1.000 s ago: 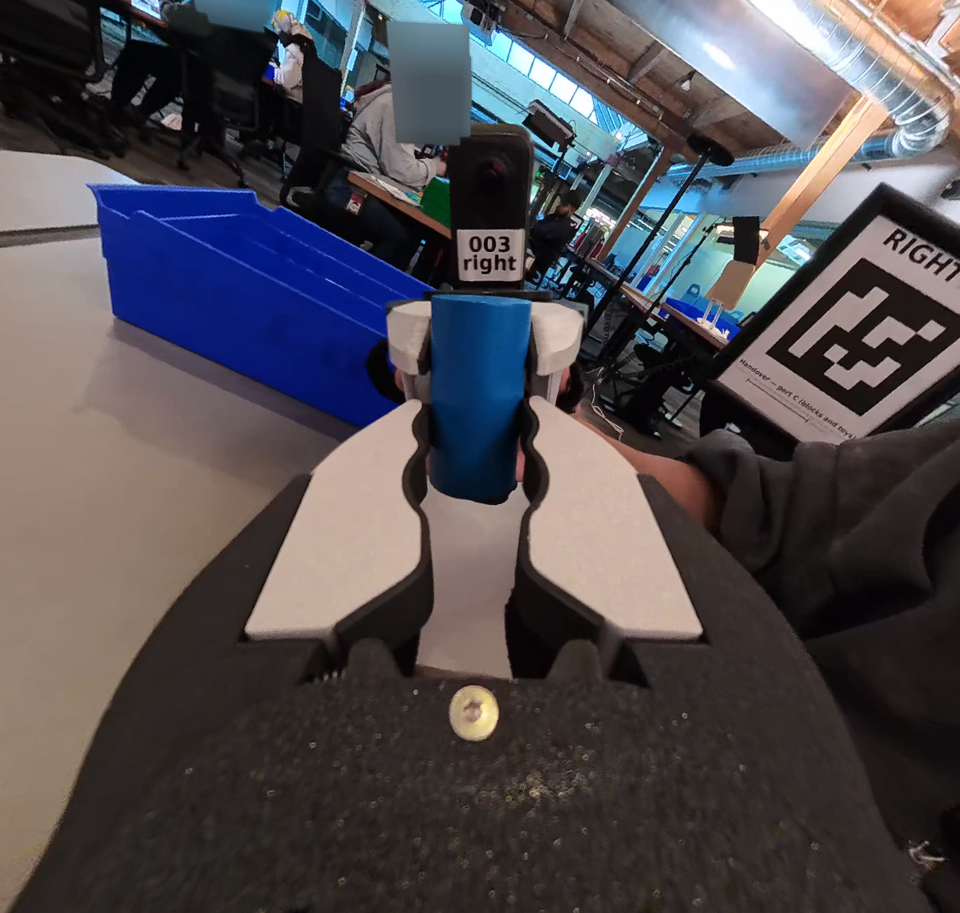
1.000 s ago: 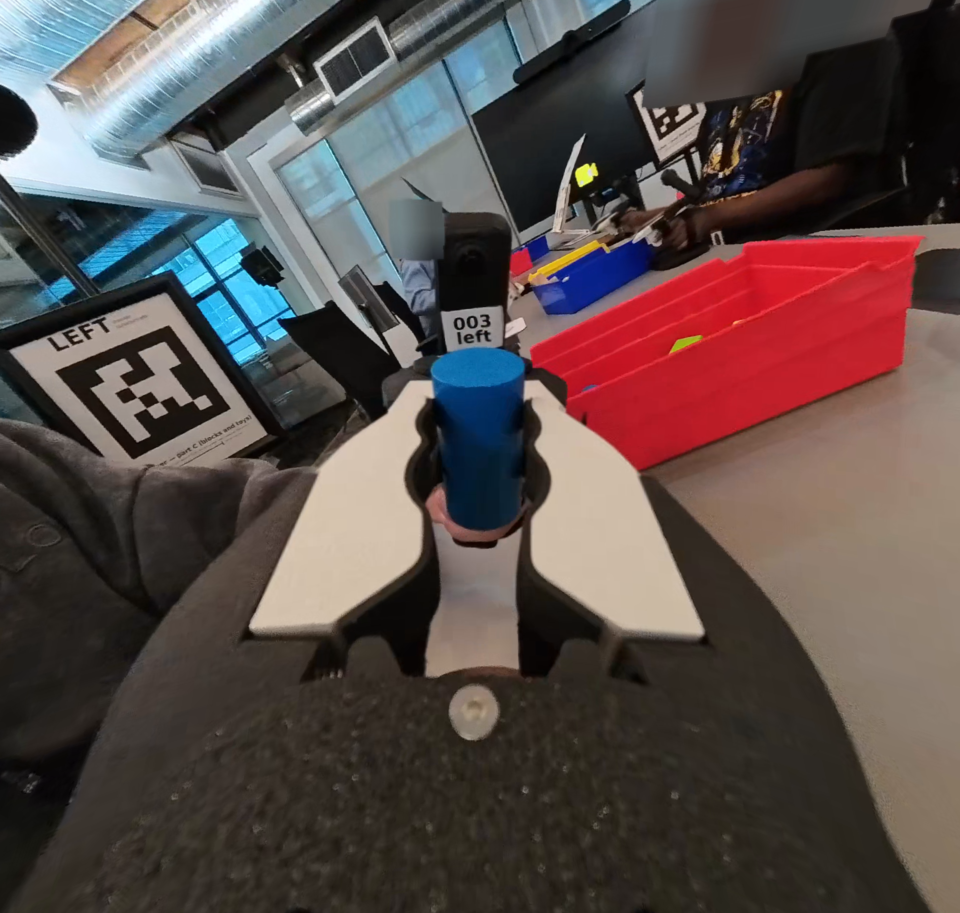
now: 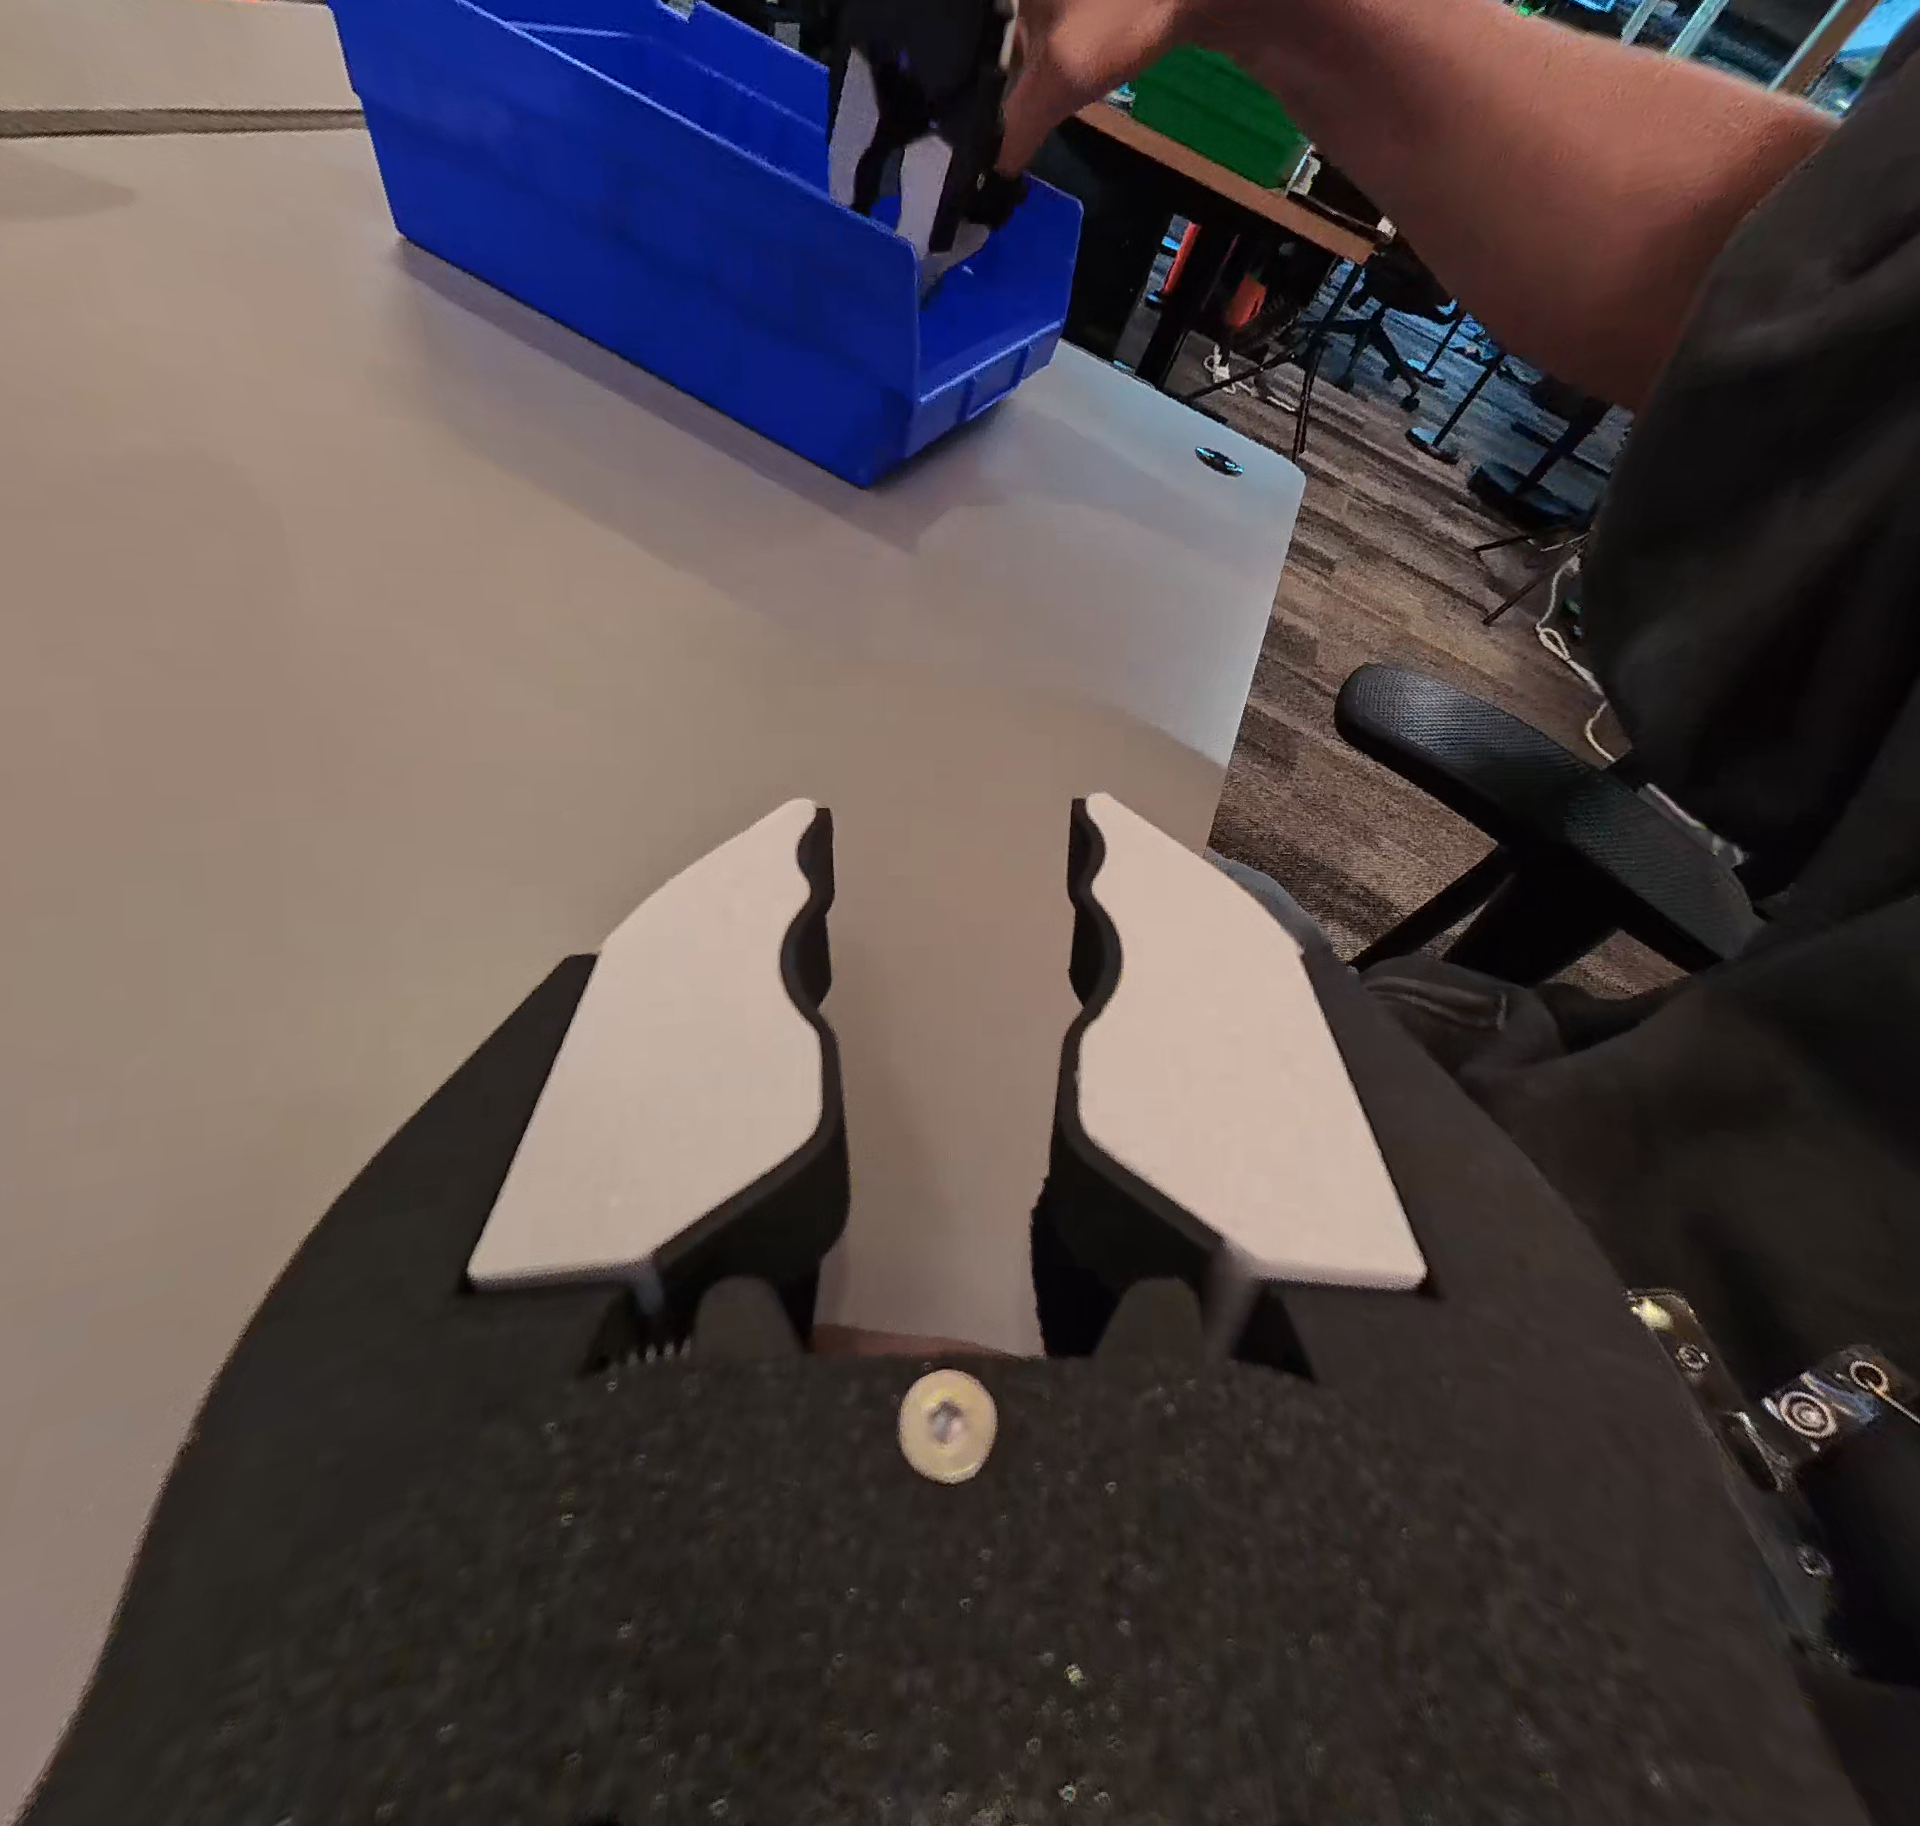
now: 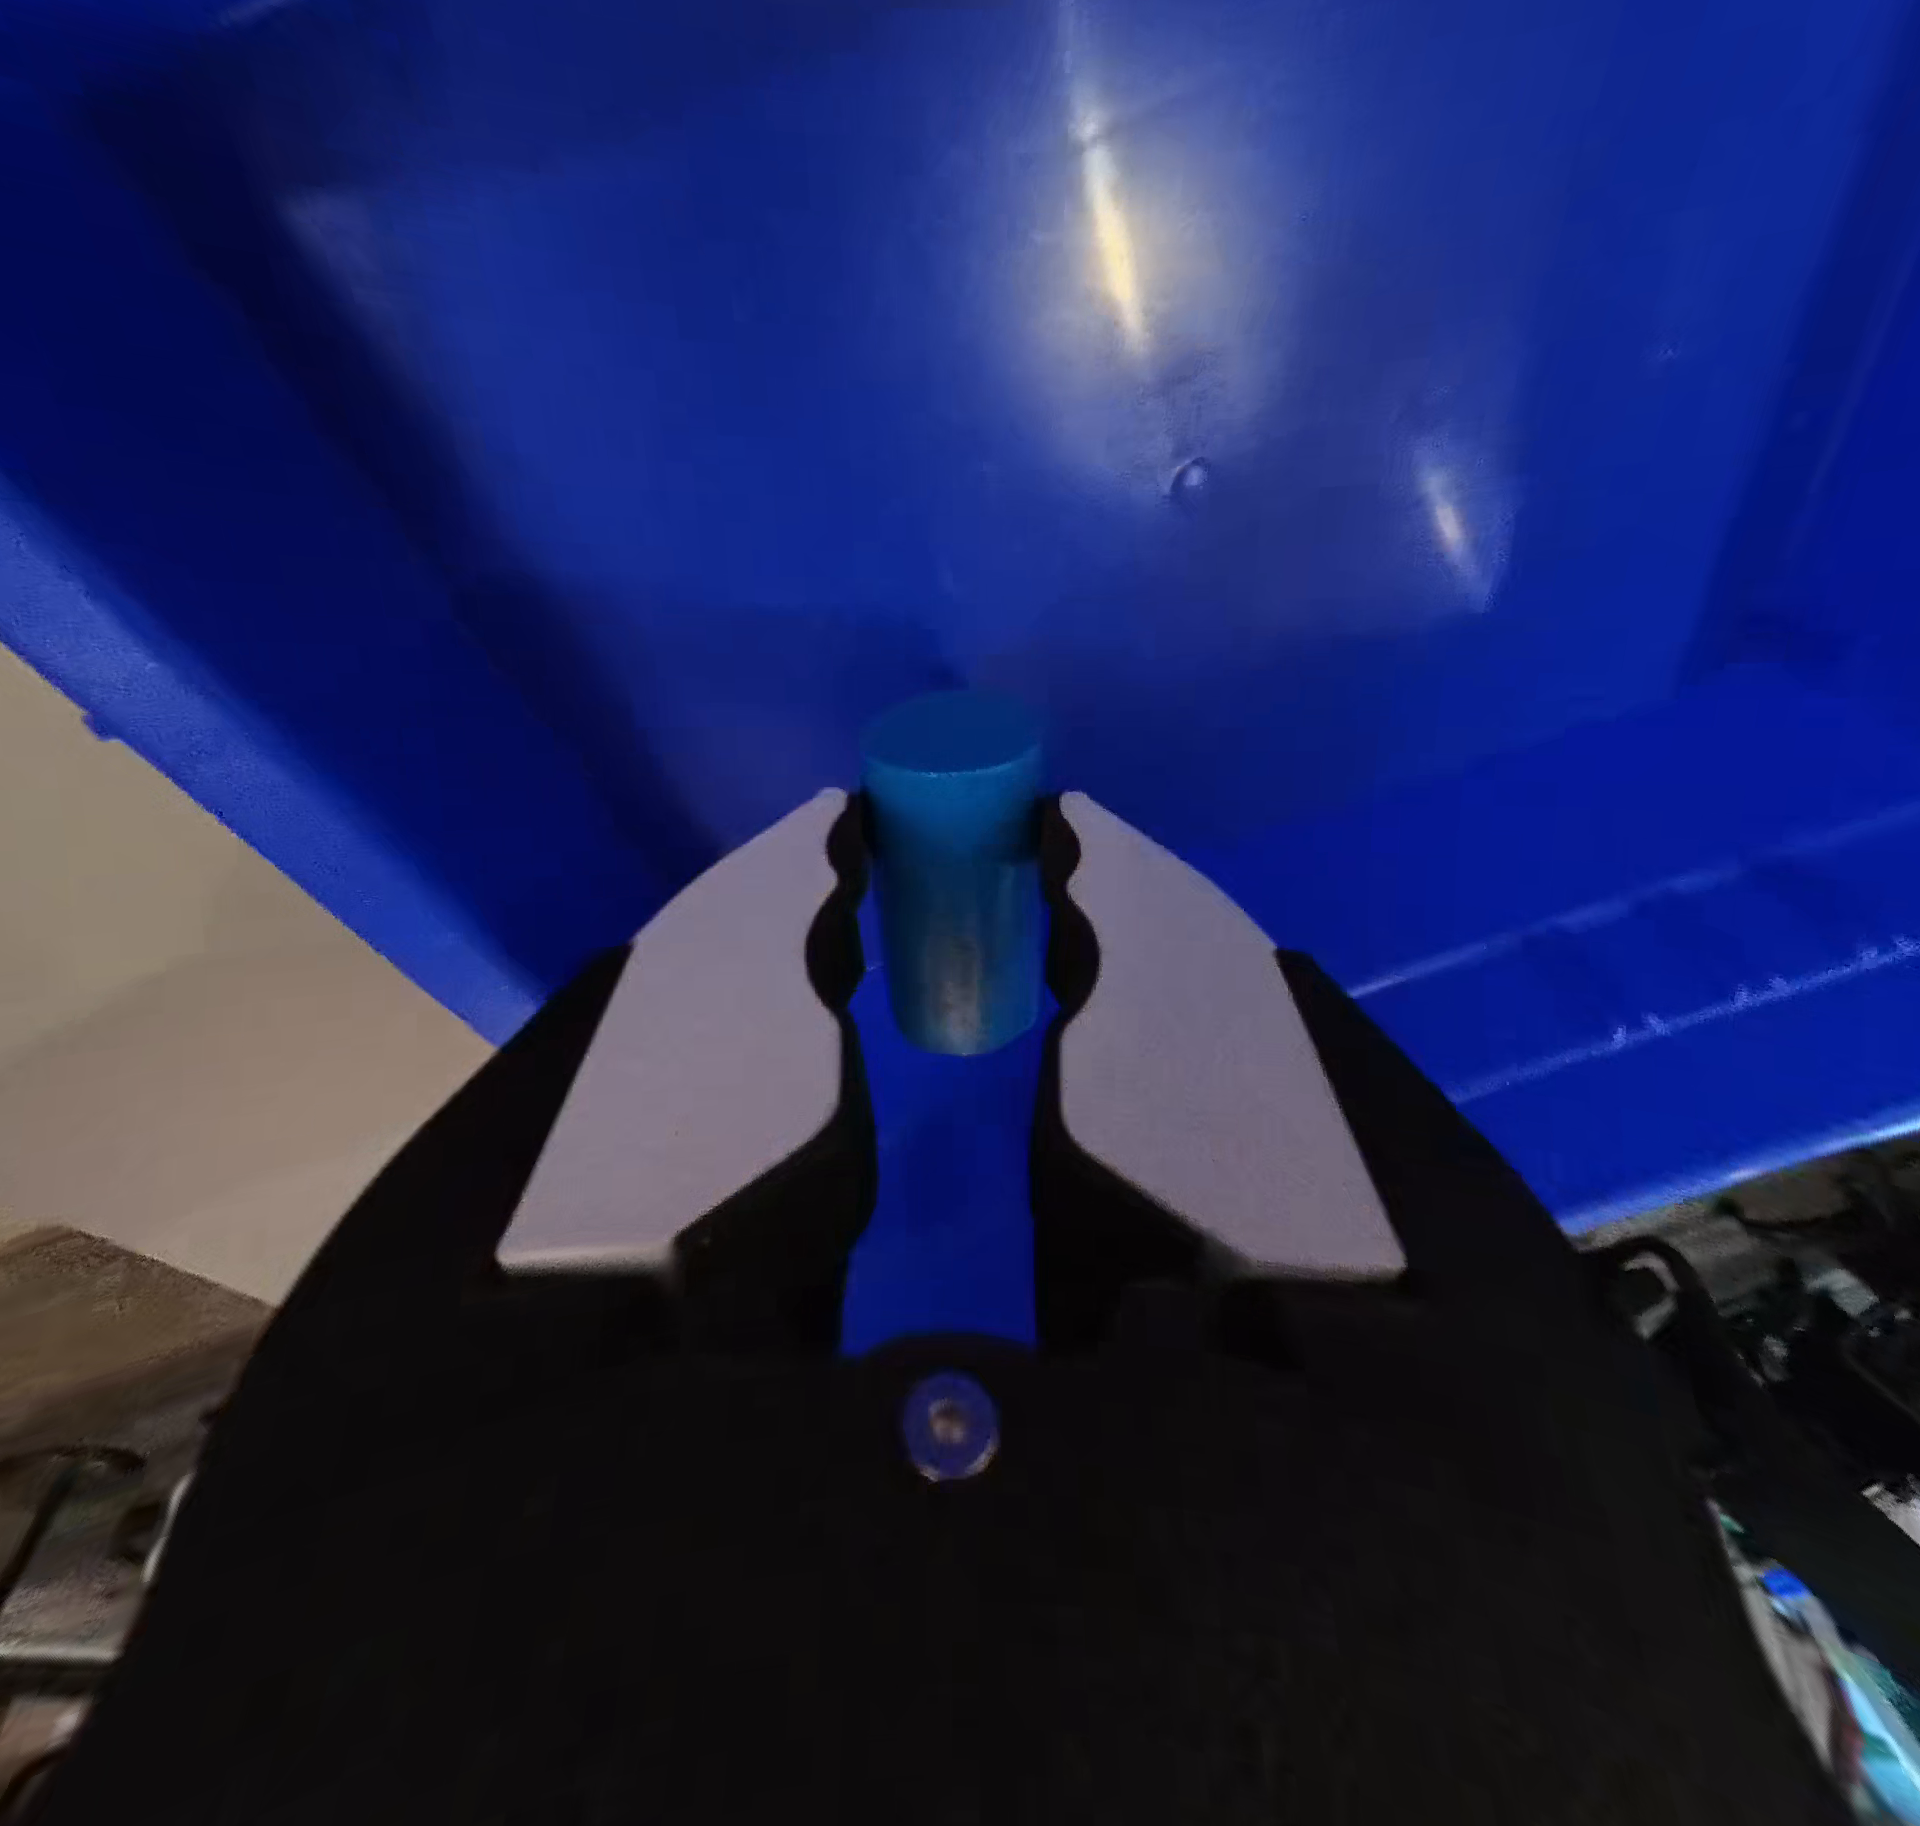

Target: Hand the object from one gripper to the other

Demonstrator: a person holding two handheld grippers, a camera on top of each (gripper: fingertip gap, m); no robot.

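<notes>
Since the earlier frame the cylinder [image 4: 954, 872] has left the left tongs [image 3: 951, 820], which now hang wide and empty over the bench's [image 3: 416, 633] near edge. Right tongs [image 4: 951, 805] grip it, long axis along the fingers, nose-down inside the blue bin [image 3: 644, 249] at the bench's far corner. The forearm [image 3: 1403, 145] reaches down from above. Release looks next.

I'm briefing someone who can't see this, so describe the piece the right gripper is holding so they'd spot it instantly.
Start at the big blue bin on the grey table. The right gripper reaches down into it, pinching a short cylinder between its fingertips. Its lighter, matte blue stands out against the bin's glossy, deeper blue.
</notes>
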